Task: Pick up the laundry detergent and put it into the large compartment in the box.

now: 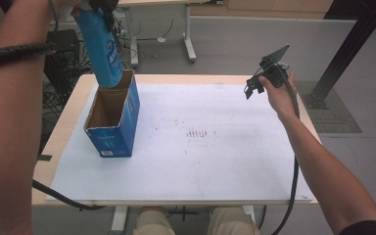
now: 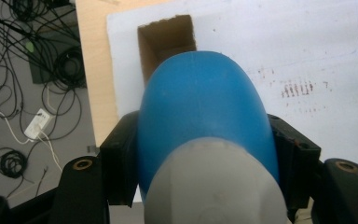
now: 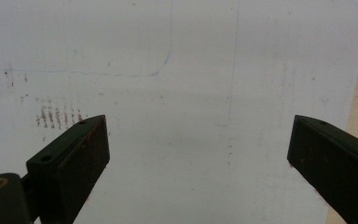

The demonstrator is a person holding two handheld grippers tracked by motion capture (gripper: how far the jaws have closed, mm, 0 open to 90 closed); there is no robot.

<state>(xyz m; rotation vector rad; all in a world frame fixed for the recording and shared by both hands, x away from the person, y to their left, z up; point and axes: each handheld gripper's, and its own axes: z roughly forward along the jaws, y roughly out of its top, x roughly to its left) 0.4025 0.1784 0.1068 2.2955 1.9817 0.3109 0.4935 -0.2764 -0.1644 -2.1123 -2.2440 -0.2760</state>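
Item 1: left tongs (image 2: 200,154), raised above the far left part of the table (image 1: 68,122), jaws clamped on either side of a blue bottle (image 2: 200,112) just below its pale grey cap (image 2: 214,186); in the high view the same tongs (image 1: 100,6) sit at the top edge of the frame, partly cut off. Item 2: blue bottle (image 1: 103,49), hanging bottom-down and slightly tilted from the left tongs, its lower end at the far rim of the carton's opening; whether it touches the rim cannot be told. Item 3: blue carton (image 1: 115,117), top open, brown inside, standing upright on the white sheet (image 1: 215,161) directly beneath the left tongs; in the left gripper view its open mouth (image 2: 165,42) shows just past the bottle's bottom end. Item 4: right tongs (image 3: 198,154), jaws spread wide apart with nothing between them, held in the air and looking down on the bare white sheet (image 3: 191,70); in the high view they (image 1: 254,85) hover over the far right of the table, well apart from the carton and the left tongs. Item 5: faint reddish-brown marks (image 1: 198,133) on the sheet, lying between the 2 tongs, nearer the table's middle. Item 6: black cable (image 1: 293,186) trailing from the right tongs along the forearm and down past the near table edge.
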